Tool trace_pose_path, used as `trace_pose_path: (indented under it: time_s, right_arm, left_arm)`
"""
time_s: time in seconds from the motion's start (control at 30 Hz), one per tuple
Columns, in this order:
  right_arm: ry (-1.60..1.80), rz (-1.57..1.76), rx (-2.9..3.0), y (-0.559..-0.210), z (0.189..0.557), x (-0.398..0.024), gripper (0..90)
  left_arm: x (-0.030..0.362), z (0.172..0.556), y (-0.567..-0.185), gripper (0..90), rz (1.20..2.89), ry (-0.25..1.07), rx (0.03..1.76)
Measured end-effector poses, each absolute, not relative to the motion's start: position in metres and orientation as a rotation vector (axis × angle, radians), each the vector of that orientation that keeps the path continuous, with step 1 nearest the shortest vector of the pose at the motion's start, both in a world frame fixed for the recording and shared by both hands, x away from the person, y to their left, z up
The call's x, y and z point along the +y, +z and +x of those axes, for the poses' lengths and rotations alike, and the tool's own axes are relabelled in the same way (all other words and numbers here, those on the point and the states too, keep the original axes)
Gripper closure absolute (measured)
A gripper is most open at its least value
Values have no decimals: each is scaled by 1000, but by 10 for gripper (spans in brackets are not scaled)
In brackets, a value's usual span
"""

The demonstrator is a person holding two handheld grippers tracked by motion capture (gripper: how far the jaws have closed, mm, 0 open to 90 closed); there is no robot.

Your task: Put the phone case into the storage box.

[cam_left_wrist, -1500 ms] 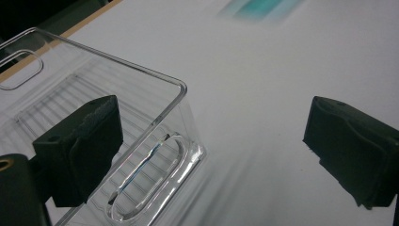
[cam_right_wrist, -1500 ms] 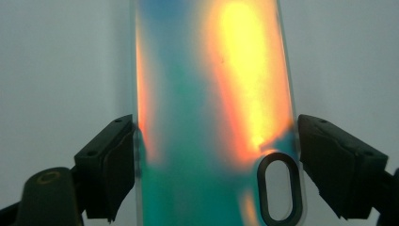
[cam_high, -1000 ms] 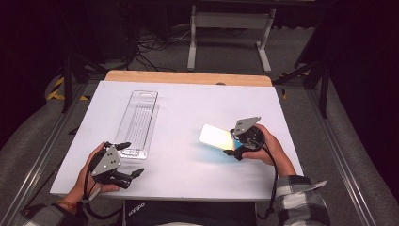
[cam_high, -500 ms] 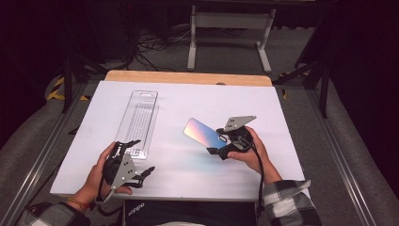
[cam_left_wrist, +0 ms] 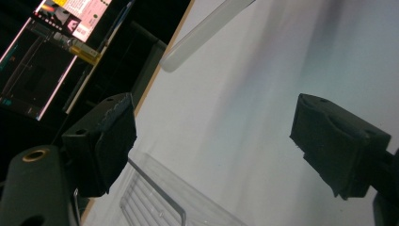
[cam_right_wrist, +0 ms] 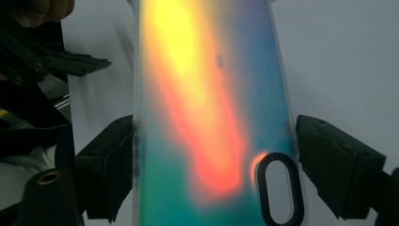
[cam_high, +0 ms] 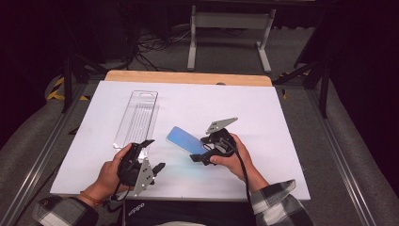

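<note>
An iridescent phone case sticks out to the left of my right gripper, which is shut on it just above the white table. In the right gripper view the case glows yellow, orange and teal between the two pads, its camera cut-out near the bottom. My left gripper is held near the front edge, its jaws wide apart. They have just been closing a little, with nothing between them. A clear plastic package lies flat at the left, just beyond that gripper.
The ribbed end of the clear package lies below the left jaws. A wooden strip borders the table's far edge. Metal rails run along both sides, with dark floor and a stand beyond.
My right gripper has carried the phone case leftward toward the middle of the table. My left gripper has moved rightward, closer to the case and the package's near end.
</note>
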State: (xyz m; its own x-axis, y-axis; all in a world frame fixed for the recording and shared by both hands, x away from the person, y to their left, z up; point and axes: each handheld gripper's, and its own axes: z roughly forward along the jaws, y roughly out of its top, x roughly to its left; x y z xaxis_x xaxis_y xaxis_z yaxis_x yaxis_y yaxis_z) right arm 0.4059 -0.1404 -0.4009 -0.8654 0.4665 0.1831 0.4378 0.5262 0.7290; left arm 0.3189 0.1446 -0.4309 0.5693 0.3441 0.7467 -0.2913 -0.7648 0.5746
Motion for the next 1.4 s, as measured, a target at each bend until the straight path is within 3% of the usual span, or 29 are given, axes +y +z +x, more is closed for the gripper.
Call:
trace_pose_path:
  time_s: [0.13, 0.43, 0.6, 0.83, 1.3, 1.4]
  right_arm:
    - [1283, 838, 2717, -399, 405, -135, 176]
    - [1284, 857, 2722, -395, 402, -125, 176]
    - [1271, 867, 2716, -394, 402, -121, 176]
    - [1281, 876, 2715, -395, 401, -115, 177]
    - [1285, 924, 2671, -395, 405, -107, 187]
    - [1294, 931, 2649, -392, 402, -107, 190]
  left_arm:
    - [136, 319, -430, 194, 2119, 1257, 19]
    - [111, 316, -435, 305, 2138, 1502, -93]
    - [104, 318, -438, 381, 2147, 1549, -108]
    - [98, 318, -441, 559, 2119, 1677, -195]
    - [97, 324, -444, 803, 2139, 1706, -247]
    - [97, 324, -441, 815, 2140, 1691, -232]
